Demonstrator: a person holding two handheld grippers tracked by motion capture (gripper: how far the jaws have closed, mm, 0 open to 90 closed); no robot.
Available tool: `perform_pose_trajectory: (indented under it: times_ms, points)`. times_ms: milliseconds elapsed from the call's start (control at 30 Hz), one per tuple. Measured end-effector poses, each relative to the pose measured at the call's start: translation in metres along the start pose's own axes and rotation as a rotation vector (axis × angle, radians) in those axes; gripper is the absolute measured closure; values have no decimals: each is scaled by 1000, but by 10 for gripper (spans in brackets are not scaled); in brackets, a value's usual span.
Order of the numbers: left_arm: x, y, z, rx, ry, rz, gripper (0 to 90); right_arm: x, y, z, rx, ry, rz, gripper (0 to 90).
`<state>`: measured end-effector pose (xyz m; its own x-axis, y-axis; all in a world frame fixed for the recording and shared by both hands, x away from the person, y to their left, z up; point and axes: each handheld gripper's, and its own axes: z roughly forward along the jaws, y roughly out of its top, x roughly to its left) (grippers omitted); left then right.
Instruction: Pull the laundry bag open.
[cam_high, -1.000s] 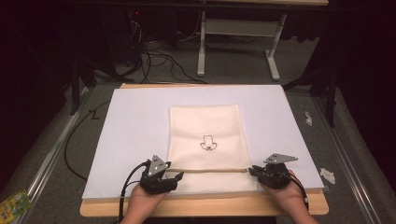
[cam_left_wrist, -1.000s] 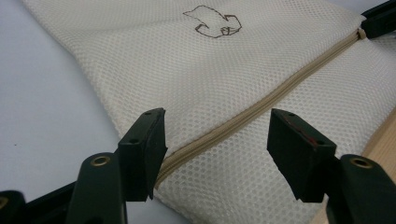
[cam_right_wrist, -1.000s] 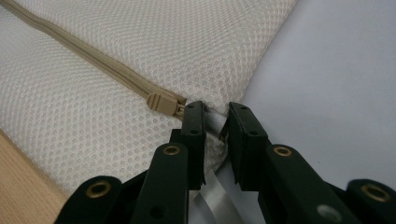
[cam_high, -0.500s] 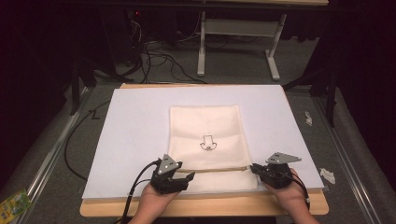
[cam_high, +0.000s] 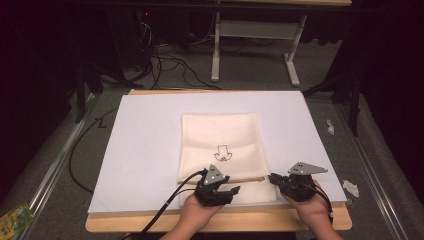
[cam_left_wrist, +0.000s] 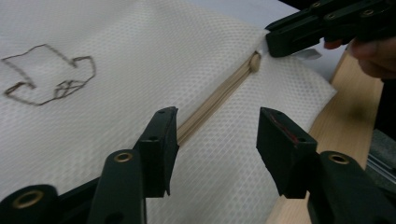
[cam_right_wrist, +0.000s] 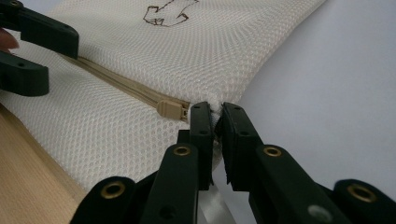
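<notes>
A cream mesh zip bag (cam_high: 220, 135) with a small drawn outline (cam_high: 222, 152) lies flat on a white board (cam_high: 145, 150). Its tan zip (cam_high: 245, 178) runs across near the front edge. My left gripper (cam_high: 231, 191) is open over the bag's near middle. In the left gripper view the zip (cam_left_wrist: 210, 105) passes just inside the left jaw of that gripper (cam_left_wrist: 217, 123). At the zip's right end my right gripper (cam_high: 272, 178) is shut on the bag's edge (cam_right_wrist: 215, 109), right beside the tan slider (cam_right_wrist: 170, 109).
The board rests on a wooden table whose front strip (cam_high: 150, 222) is bare. Crumpled white scraps (cam_high: 350, 187) lie off the right side, and a green packet (cam_high: 15, 217) off the left. A black cable (cam_high: 165, 210) trails from the left gripper.
My left gripper has moved right, from the bag's left end to its near middle. The right gripper has stayed at the zip's right end.
</notes>
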<state>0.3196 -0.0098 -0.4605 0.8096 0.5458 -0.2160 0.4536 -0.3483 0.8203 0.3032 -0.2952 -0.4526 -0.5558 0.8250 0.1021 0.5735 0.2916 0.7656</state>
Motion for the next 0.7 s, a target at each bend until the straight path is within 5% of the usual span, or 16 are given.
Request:
perform_pose_trajectory:
  times_ms: [200,467,567,700]
  points:
    - [-11,12,24,5,-55,-18,589,2,2,-1,2,-2,-19,850]
    - [-23,13,46,14,-55,-30,627,3,2,-2,-2,11,-32,850]
    - [-25,15,52,10,-39,-24,709,4,3,-3,-3,15,-38,850]
    - [-26,17,59,-1,-52,-70,736,5,3,-4,-4,18,-39,850]
